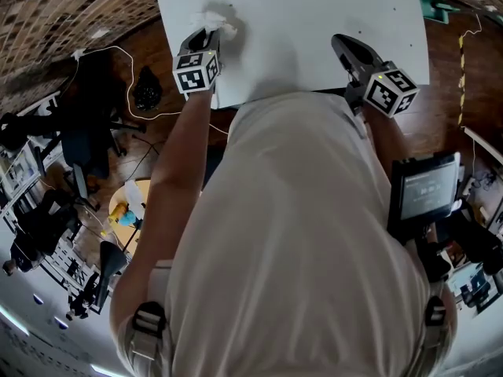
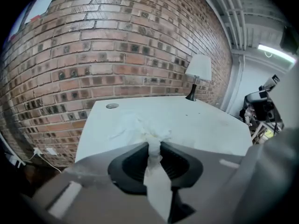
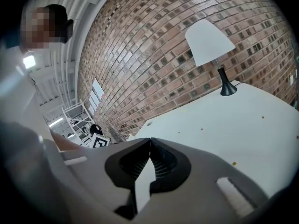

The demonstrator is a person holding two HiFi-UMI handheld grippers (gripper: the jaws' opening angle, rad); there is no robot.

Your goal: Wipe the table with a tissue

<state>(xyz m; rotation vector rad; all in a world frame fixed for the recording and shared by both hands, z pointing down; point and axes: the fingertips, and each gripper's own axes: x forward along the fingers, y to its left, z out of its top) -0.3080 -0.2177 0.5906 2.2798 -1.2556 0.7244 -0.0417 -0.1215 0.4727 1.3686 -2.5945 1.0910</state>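
The left gripper (image 1: 207, 36), upper left in the head view, is clamped on a crumpled tissue (image 1: 220, 20) bunched just beyond its tips on the white table (image 1: 314, 14) (bare tabletop lies rightward). The right gripper (image 1: 346, 45), upper right, is closed and empty.

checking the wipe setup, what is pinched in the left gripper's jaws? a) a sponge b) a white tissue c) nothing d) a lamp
b: the left gripper is closed on a white tissue, which bunches on the table just ahead of it.
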